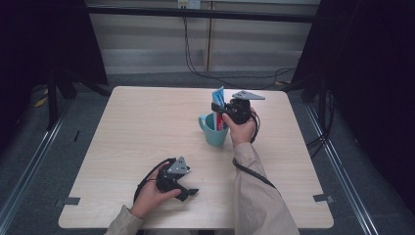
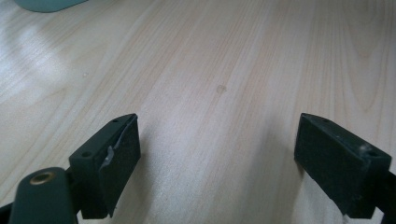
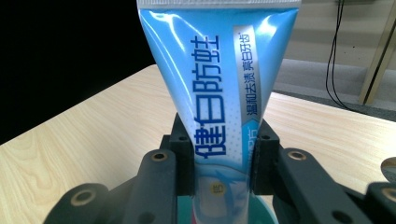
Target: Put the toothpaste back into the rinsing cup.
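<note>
Toothpaste tube (image 3: 219, 93) upright in teal mug (image 1: 214, 129), table (image 1: 137, 127) around bare

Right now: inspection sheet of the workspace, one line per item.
Surface: light wood table, bare apart from the items below.
Job's things: blue toothpaste tube standing upright in a teal mug.
Clutter: nothing seen.
Grippers: right gripper shut on the tube above the mug; left gripper open, resting low over the table.
Cables: black cable trails along the right sleeve; more on the floor.
Surroundings: dark curtains, floor rails.
</note>
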